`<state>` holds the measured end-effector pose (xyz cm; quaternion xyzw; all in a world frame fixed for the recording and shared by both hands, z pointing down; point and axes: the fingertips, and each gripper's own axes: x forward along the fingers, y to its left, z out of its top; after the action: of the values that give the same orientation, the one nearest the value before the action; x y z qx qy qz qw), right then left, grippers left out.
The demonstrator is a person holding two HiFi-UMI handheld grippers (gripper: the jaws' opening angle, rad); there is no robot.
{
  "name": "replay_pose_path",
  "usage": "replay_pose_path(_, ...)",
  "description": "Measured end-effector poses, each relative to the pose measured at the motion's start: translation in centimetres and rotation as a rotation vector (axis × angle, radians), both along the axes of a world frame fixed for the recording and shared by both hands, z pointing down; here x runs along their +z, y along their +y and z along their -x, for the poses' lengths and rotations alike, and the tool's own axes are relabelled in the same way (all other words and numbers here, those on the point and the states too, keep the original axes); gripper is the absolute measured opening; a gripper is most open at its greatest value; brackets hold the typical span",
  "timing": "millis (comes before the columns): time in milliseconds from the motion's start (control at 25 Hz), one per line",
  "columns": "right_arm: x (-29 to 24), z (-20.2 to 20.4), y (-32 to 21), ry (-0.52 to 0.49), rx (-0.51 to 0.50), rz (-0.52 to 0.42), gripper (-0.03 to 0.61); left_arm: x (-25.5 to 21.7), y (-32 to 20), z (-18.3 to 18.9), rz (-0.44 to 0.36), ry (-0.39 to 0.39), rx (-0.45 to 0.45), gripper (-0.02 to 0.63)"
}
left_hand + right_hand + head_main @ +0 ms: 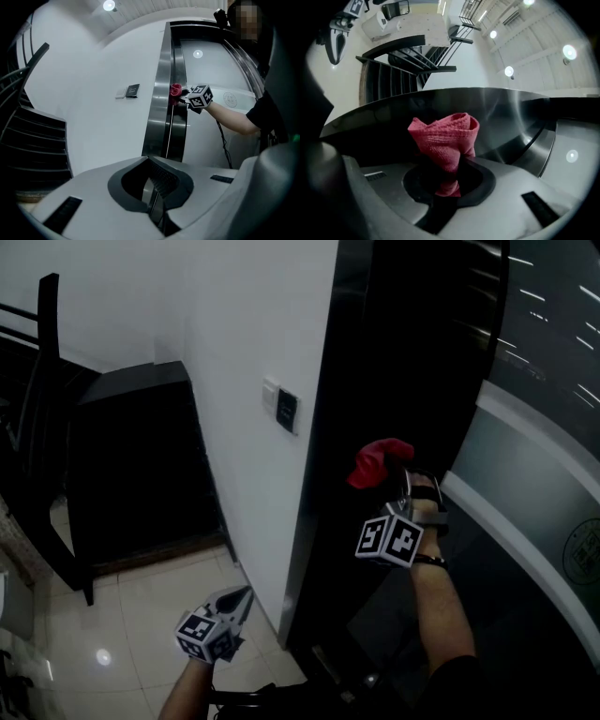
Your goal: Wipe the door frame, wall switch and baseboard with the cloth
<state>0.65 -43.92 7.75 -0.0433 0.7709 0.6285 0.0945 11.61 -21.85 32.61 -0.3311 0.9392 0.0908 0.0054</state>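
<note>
Jaws on my right gripper (447, 185) are clamped on the red cloth (444, 133), which bunches up out of them in a loose fold. Those on my left gripper (157, 199) are pressed together with nothing between them. That gripper hangs low by the foot of the white wall (234, 334), well apart from the work. The cloth sits at the dark metal door frame (323, 446), partway up its edge and seemingly touching it, so I judge the frame wipe to be the step in hand. How much of the frame is clean I cannot tell. The wall switch (287, 410) is just left of the frame, a little higher than the cloth, and I judge it not yet wiped. The baseboard, down by the floor (141, 615), also looks left to do.
</note>
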Motion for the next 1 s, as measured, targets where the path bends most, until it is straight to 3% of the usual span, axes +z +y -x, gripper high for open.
replay_pose_path(400, 6.0, 0.3, 0.1, 0.097, 0.021, -0.087, 0.055, 0.5, -2.5, 0.2, 0.003, 0.019, 0.042, -0.008)
replay_pose_path(1000, 13.0, 0.3, 0.0, 0.223, -0.006, -0.056, 0.057, 1.0, -3.0, 0.2, 0.011, 0.020, 0.040, -0.008)
